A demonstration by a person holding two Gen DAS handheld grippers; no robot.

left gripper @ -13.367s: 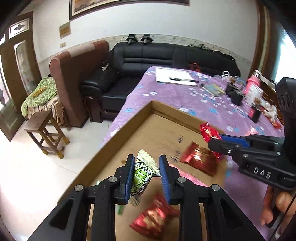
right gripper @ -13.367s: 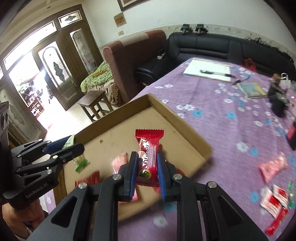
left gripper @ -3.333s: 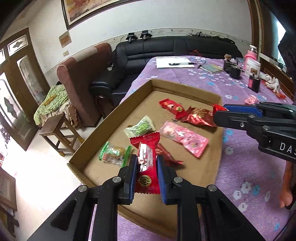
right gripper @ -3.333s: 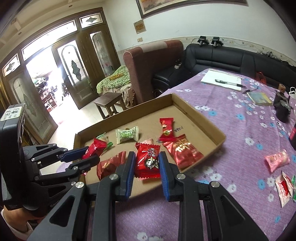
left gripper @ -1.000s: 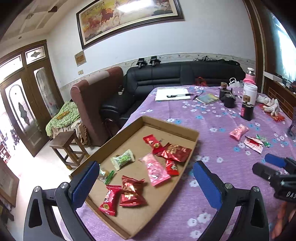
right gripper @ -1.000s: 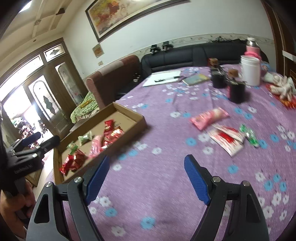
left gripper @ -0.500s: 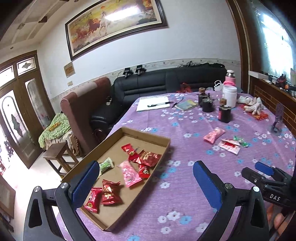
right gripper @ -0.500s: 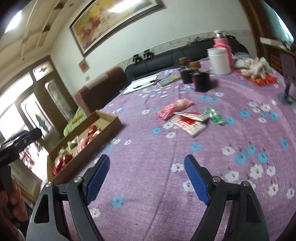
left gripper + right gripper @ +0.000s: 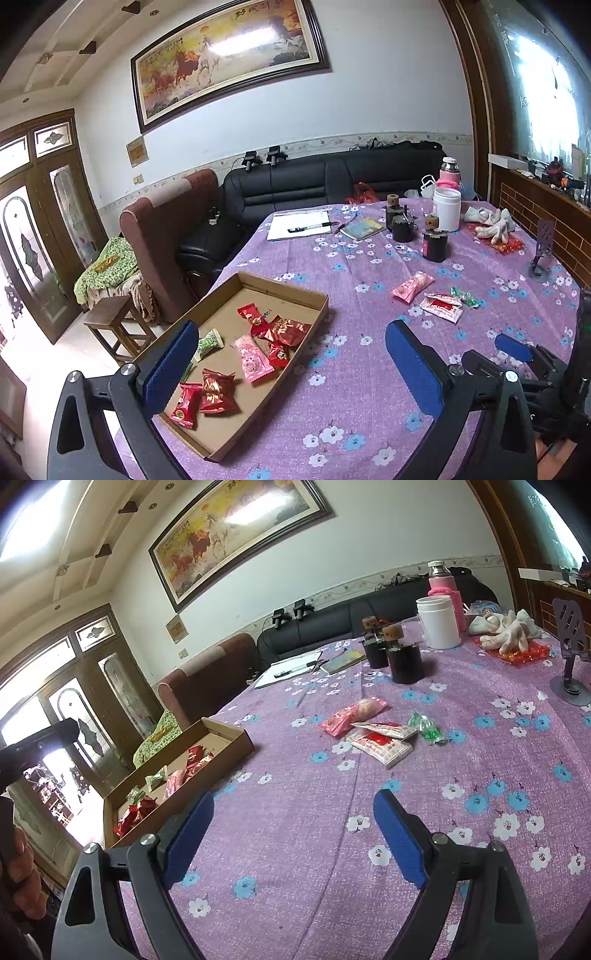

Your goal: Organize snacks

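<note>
Desk (image 9: 369,387) under purple flowered cloth. Cardboard tray (image 9: 291,363) beside left tongs (image 9: 291,373), holding red, pink, green snack packets. Loose snacks (image 9: 373,731) well ahead of right tongs (image 9: 293,836): pink, two white-red, green. Dark jars (image 9: 404,661) behind them. Both tongs wide, empty; right just opened further.

bare tablecloth (image 9: 295,849) ahead, dark jars (image 9: 404,661) beyond
</note>
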